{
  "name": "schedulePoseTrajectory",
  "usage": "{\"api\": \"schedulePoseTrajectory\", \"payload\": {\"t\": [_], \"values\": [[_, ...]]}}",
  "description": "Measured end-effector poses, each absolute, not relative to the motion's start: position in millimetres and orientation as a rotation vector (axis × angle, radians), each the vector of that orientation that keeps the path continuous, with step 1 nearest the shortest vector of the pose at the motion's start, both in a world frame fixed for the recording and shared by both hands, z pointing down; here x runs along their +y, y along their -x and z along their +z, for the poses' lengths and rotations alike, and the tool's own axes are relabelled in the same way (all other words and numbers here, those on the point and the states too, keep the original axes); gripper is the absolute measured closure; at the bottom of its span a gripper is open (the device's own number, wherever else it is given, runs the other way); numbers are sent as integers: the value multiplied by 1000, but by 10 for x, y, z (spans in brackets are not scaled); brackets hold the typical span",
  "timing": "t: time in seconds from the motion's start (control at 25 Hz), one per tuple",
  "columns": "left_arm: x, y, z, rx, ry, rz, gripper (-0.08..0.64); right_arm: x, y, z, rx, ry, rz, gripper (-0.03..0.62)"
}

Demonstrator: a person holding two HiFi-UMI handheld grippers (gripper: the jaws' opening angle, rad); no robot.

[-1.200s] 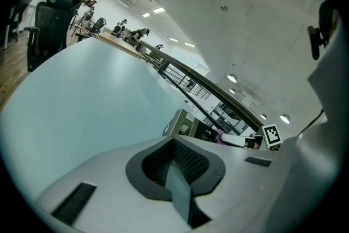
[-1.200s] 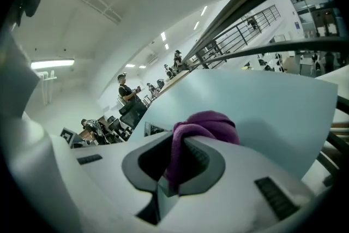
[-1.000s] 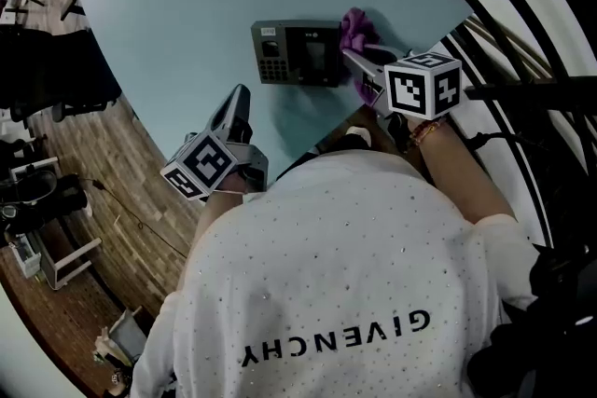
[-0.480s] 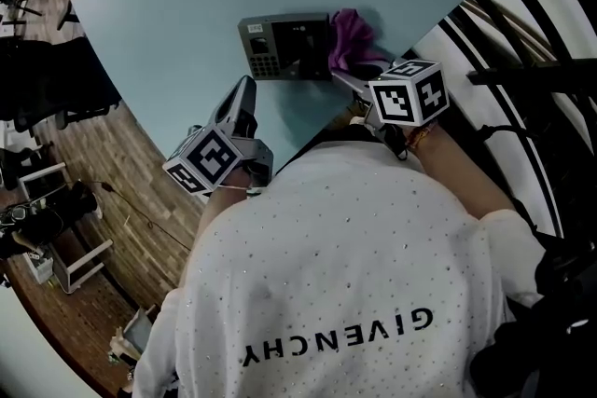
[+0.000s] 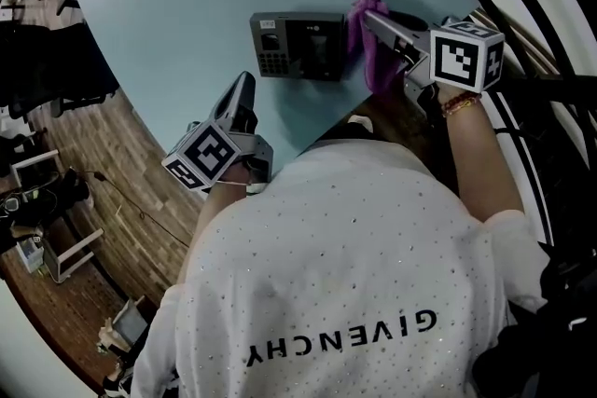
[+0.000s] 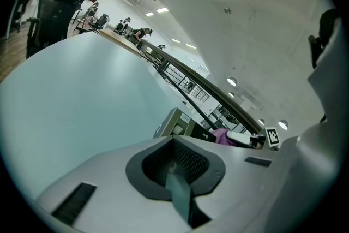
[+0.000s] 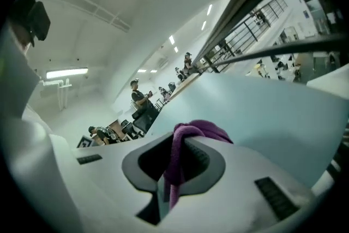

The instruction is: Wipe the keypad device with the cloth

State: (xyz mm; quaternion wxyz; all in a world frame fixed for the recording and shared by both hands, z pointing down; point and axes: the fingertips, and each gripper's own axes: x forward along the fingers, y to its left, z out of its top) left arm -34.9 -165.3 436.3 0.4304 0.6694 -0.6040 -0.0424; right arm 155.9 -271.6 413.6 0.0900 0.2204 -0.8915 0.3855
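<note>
The right gripper [image 5: 368,14] reaches forward over the pale blue table [image 5: 168,5], the person's forearm stretched out from the right with a bracelet [image 5: 457,103] at the wrist. Its jaws are clamped on a purple cloth [image 5: 375,62], which bunches over the jaw tips and hangs down between them. In the head view the cloth lies against the right end of the keypad device [image 5: 298,47], which sits flat on the table near the edge closest to the person, keypad at its left end.

The left gripper [image 5: 245,82] is held low by that same table edge, tilted up and pointing toward the device's keypad end, near it but apart. Its jaws are closed together with nothing between them.
</note>
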Motion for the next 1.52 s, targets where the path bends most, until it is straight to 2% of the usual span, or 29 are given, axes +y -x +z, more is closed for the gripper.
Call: {"api": "schedulePoseTrajectory", "payload": {"t": [0.16, 0.56, 1.08, 1.52], "values": [[-1616, 364, 4410, -1501, -1663, -91, 558, -3055, -1448, 3800, -2692, -695, 943, 565], [-1509, 635, 4491, -1546, -1571, -142, 558, -2964, -837, 3957, -2575, -503, 542, 565], [-1255, 1092, 4605, -1568, -1544, -124, 558, -2797, 335, 4142, -2505, -221, 428, 565], [-1221, 1265, 4609, -1584, -1526, -167, 558, -2737, 101, 4259, -2403, -238, 373, 565]]}}
